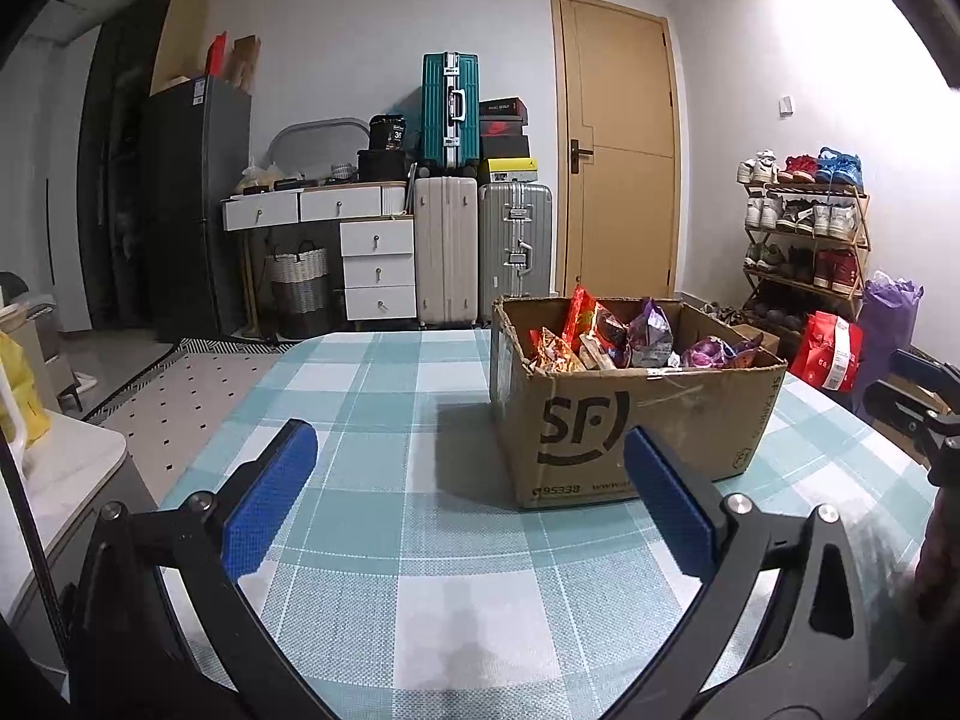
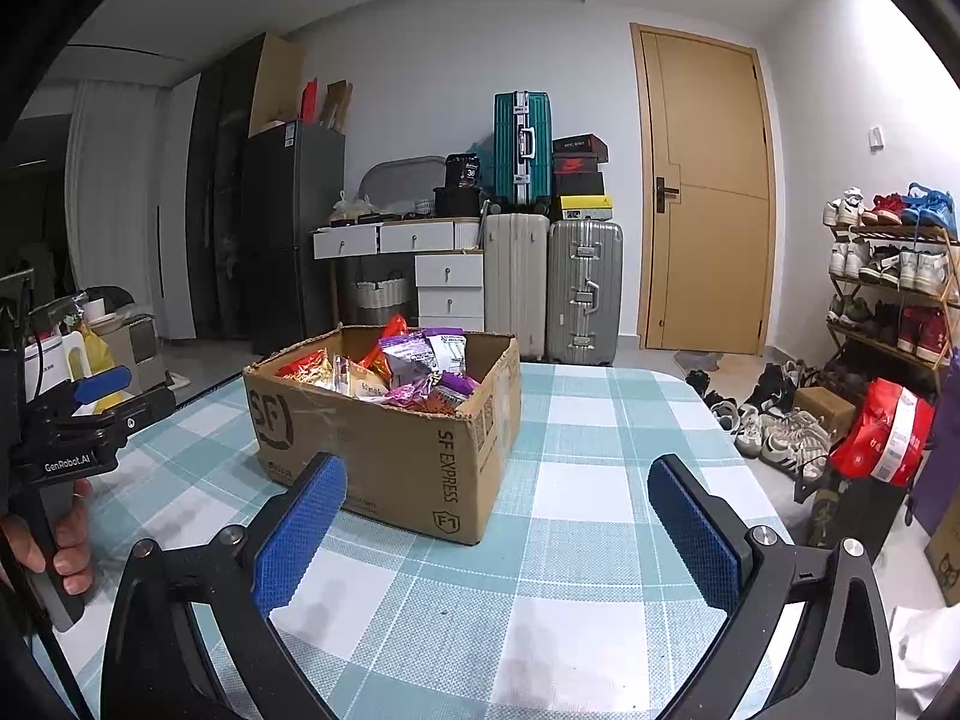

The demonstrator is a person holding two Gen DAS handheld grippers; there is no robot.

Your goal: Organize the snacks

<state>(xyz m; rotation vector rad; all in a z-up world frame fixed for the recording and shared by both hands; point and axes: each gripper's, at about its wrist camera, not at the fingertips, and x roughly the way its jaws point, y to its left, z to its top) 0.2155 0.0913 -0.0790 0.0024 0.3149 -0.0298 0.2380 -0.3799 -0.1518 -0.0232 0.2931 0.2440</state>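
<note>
A brown cardboard box (image 1: 630,426) marked SF stands on the checked tablecloth (image 1: 384,480), full of snack packets (image 1: 636,336) in red, orange and purple. My left gripper (image 1: 468,450) is open and empty, low over the cloth, just in front and to the left of the box. In the right wrist view the box (image 2: 408,450) is ahead to the left with the snack packets (image 2: 396,372) inside. My right gripper (image 2: 498,492) is open and empty, in front of the box's right corner. The left gripper (image 2: 102,396) shows at the far left, held by a hand.
The table (image 2: 600,480) ends at a rounded far edge. Beyond it stand suitcases (image 1: 480,252), white drawers (image 1: 372,264), a fridge (image 1: 192,204), a door (image 1: 618,144) and a shoe rack (image 1: 804,228). Shoes (image 2: 774,420) and a red bag (image 2: 882,438) lie on the floor at right.
</note>
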